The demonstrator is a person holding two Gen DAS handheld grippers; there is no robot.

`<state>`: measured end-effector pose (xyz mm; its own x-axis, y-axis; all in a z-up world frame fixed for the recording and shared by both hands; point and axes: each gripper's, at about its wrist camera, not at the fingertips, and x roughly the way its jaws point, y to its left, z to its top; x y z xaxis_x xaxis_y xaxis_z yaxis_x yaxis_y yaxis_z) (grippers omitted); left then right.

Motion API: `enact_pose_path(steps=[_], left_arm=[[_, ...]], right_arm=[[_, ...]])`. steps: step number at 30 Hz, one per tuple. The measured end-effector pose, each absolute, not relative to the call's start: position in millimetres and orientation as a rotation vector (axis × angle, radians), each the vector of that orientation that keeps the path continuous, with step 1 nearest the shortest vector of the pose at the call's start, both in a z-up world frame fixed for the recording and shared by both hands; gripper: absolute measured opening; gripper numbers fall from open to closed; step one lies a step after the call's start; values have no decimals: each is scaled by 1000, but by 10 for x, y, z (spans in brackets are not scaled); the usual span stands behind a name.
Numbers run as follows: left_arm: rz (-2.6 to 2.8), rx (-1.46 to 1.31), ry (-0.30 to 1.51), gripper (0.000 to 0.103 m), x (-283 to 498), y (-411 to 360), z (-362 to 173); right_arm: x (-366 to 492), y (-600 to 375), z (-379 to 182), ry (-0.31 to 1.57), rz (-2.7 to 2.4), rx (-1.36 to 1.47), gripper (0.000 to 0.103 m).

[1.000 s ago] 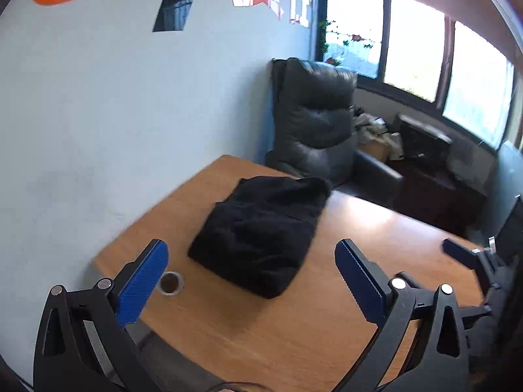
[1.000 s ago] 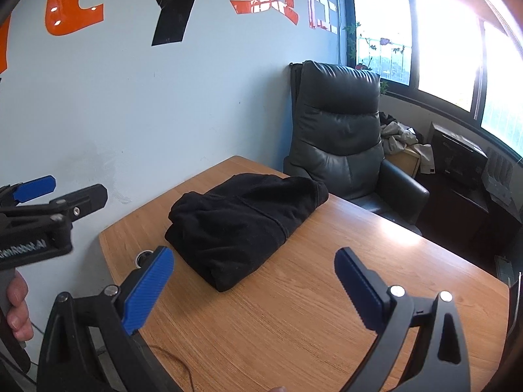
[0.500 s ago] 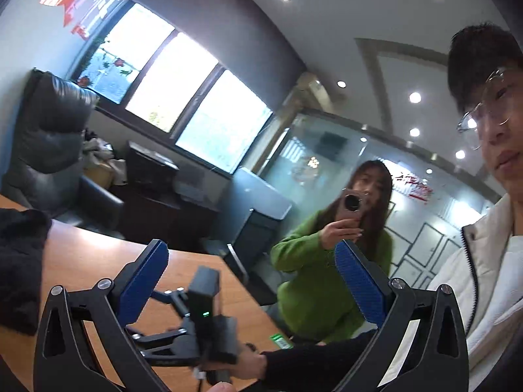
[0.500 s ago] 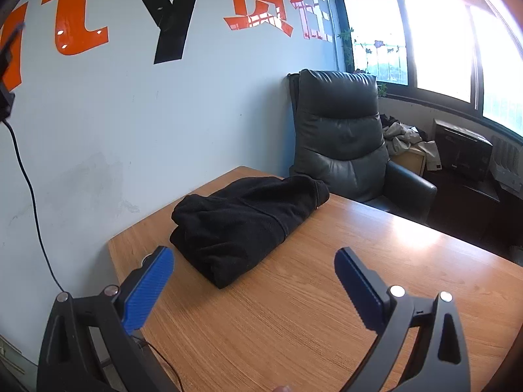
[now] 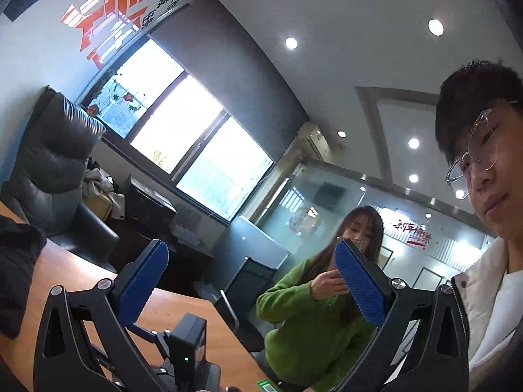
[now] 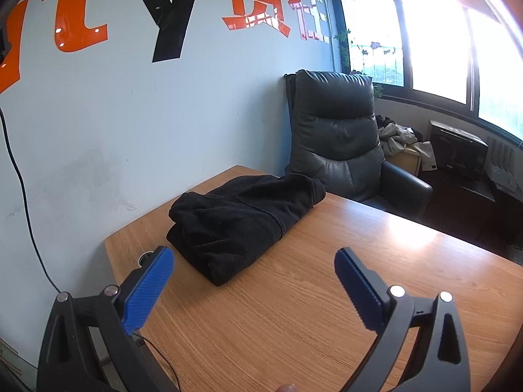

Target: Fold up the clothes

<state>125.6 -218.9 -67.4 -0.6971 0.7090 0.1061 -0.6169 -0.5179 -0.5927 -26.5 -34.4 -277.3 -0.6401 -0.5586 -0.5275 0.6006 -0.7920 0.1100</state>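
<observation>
A black garment [image 6: 245,219] lies folded in a compact bundle on the wooden table [image 6: 310,310], toward its far left corner. My right gripper [image 6: 253,281] is open and empty, held above the table in front of the bundle. My left gripper [image 5: 251,277] is open and empty, tilted up and turned away toward the room. In the left wrist view only an edge of the garment [image 5: 16,271] shows at the far left, and the right gripper's body [image 5: 186,343] sits low in front over the table [image 5: 183,310].
A black leather armchair [image 6: 340,137] stands behind the table's far edge. A cable hole [image 6: 145,258] sits near the table's left corner, and a cable [image 6: 19,179] hangs down the wall. Two people [image 5: 313,320] are to the right in the left wrist view.
My left gripper swung from facing the garment to pointing up and right toward the room and people. My right gripper lifted its view slightly and stayed open.
</observation>
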Motion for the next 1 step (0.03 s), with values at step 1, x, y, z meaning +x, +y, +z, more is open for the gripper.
enact_pose_path(steps=[1], left_arm=[[2234,-193,-773,103,1266,-2176,-663]], right_arm=[[-262,-347,-2774,99,-2376,733,101]])
